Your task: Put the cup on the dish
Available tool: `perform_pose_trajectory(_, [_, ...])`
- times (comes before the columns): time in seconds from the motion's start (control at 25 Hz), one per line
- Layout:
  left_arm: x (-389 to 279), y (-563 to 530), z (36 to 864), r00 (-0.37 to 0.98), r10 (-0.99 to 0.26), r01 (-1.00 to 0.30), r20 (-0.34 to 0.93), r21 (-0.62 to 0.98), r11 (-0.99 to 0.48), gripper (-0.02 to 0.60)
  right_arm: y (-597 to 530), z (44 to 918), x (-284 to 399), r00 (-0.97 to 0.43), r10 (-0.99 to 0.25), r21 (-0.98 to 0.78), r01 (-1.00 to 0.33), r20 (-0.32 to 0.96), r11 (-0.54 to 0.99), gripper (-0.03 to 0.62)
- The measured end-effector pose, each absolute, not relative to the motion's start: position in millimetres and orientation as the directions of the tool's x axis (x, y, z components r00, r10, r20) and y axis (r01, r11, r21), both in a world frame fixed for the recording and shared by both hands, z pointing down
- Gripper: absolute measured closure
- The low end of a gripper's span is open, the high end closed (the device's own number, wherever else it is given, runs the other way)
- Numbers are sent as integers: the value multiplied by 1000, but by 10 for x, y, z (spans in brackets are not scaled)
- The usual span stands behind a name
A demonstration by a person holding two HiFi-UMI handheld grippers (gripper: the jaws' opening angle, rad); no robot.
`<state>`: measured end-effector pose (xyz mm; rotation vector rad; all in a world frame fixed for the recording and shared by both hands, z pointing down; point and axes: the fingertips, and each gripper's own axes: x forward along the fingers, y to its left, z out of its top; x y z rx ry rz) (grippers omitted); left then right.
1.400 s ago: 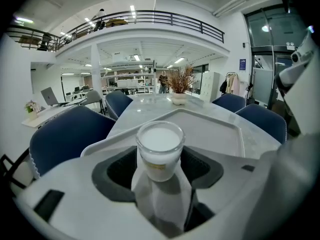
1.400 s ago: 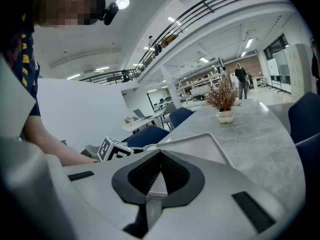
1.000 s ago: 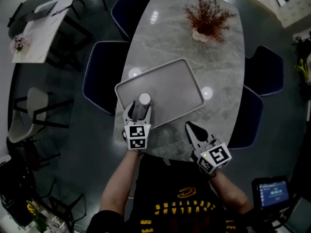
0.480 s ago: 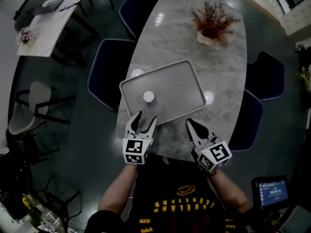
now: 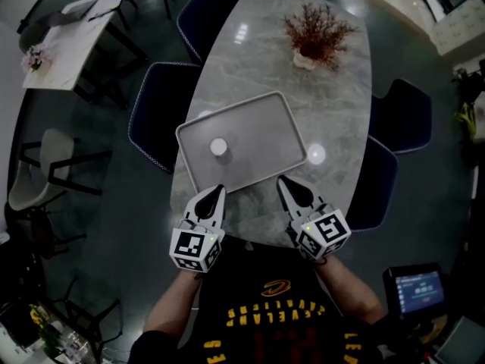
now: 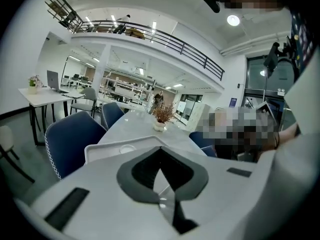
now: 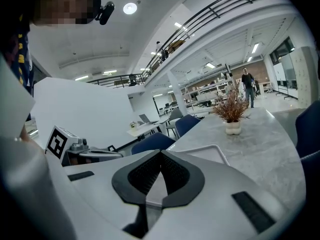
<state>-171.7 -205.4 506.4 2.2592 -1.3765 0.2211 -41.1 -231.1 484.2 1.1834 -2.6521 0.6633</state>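
cup (image 5: 218, 147) — now alone on dish (image 5: 261, 135)

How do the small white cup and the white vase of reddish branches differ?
The small white cup stands on the grey tray; the white vase stands on the bare marble tabletop, farther off. Branches rise from the vase, nothing from the cup. Both are white and upright.

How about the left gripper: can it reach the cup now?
Probably yes. The cup stands on the tray just ahead of the left gripper, nothing between them. Its jaws are shut, so they must open first.
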Motion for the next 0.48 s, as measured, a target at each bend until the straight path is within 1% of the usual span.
perform_pose_trajectory(0.24, [-1653, -1946, 4907, 469, -800, -879, 375, 291, -378, 581, -2320, 4792, -417, -684, -657, -308, -729, 316, 611, 591])
perform_pose_trajectory(0.48, [-1571, -1886, 4764, 479, -813, -871, 332, 299, -391, 581, -2281, 4669, -500, -713, -644, -305, -701, 277, 645, 591])
